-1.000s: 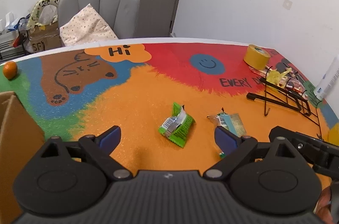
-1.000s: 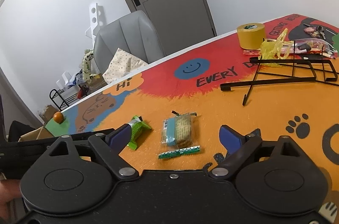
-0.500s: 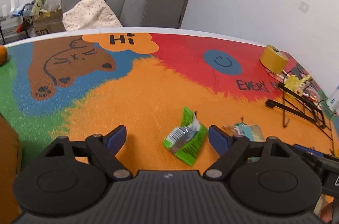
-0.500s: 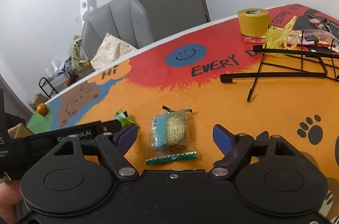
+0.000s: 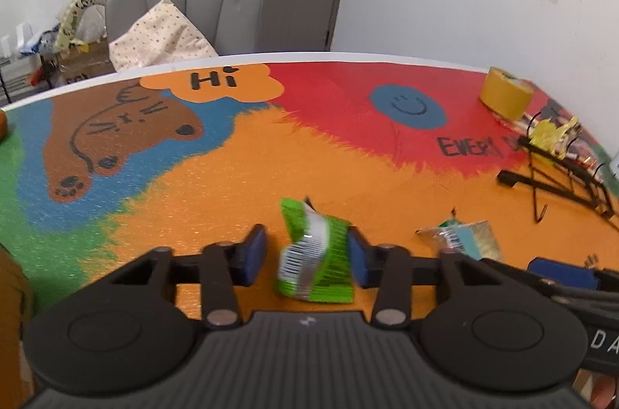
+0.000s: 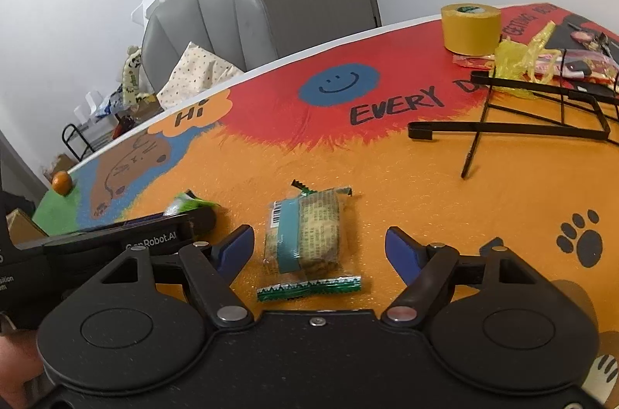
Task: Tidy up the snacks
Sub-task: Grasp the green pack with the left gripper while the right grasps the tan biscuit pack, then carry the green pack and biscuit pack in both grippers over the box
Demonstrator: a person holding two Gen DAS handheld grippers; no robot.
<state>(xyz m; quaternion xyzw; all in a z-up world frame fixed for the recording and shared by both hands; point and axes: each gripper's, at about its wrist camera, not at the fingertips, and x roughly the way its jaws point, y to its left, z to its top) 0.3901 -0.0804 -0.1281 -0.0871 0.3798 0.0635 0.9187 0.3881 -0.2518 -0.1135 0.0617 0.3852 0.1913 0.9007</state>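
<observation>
left gripper (image 5: 305,256): jaws closing, green snack packet (image 5: 315,260) between the pads, right pad touching it, left pad just apart; no firm pinch yet. packet's long axis runs along the fingers. right gripper (image 6: 319,250): jaws wide, empty, straddling the blue-and-tan snack packet (image 6: 305,235) lying flat on the table mat (image 6: 387,184).

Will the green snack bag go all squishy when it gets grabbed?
Probably. The green bag already looks crumpled and bent between the closing left fingers, so it likely crinkles rather than staying stiff. Its shiny foil may be slippery. It seems light.
</observation>
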